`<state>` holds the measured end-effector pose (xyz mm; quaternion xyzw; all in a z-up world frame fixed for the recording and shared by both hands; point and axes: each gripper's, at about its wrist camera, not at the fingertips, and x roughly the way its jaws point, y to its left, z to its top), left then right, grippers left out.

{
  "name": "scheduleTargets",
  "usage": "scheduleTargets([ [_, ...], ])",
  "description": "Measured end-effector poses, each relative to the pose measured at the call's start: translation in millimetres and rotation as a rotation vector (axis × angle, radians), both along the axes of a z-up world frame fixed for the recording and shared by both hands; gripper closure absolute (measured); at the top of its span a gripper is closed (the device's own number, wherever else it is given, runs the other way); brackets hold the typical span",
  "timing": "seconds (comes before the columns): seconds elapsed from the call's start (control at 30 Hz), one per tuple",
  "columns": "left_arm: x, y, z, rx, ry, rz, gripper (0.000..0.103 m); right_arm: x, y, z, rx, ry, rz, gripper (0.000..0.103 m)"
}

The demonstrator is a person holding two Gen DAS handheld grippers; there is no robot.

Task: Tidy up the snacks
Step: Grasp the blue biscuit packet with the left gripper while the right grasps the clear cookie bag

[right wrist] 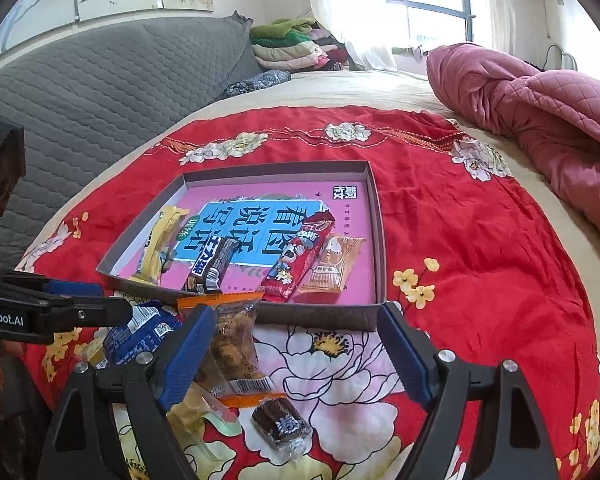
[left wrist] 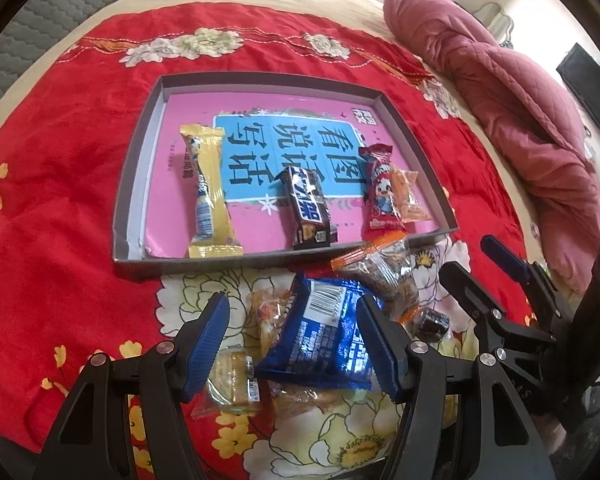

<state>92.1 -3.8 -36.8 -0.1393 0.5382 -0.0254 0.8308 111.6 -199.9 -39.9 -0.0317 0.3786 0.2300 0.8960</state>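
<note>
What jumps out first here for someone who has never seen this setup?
The bright red flowered blanket spread over the bed, with a shallow box on it holding four snacks in a row over a pink book. Nearer, the left gripper straddles a blue packet in a loose snack pile, while the right gripper hovers open.

Both wrist fisheyes looked forward and down from close above the bed's red floral cloth, side by side, sharing the shallow grey cardboard tray just ahead.
</note>
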Motion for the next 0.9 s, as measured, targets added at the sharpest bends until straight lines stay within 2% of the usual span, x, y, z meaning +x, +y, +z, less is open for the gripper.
scheduleTargets([
  [0.3, -3, -11, -4, 0.003, 0.012, -0.040, 0.035, -5, 2, -2, -0.007, 0.016, 0.020, 0.020],
  [0.47, -5, -15, -5, 0.003, 0.018, -0.056, 0.035, -8, 4, -5, -0.014, 0.032, 0.038, 0.015],
  [0.63, -5, -19, -7, 0.001, 0.027, -0.073, 0.035, -11, 7, -8, -0.032, 0.043, 0.059, 0.014],
  [0.9, -6, -21, -14, -0.023, 0.047, -0.079, 0.035, -13, 8, -12, -0.057, 0.055, 0.067, 0.014],
])
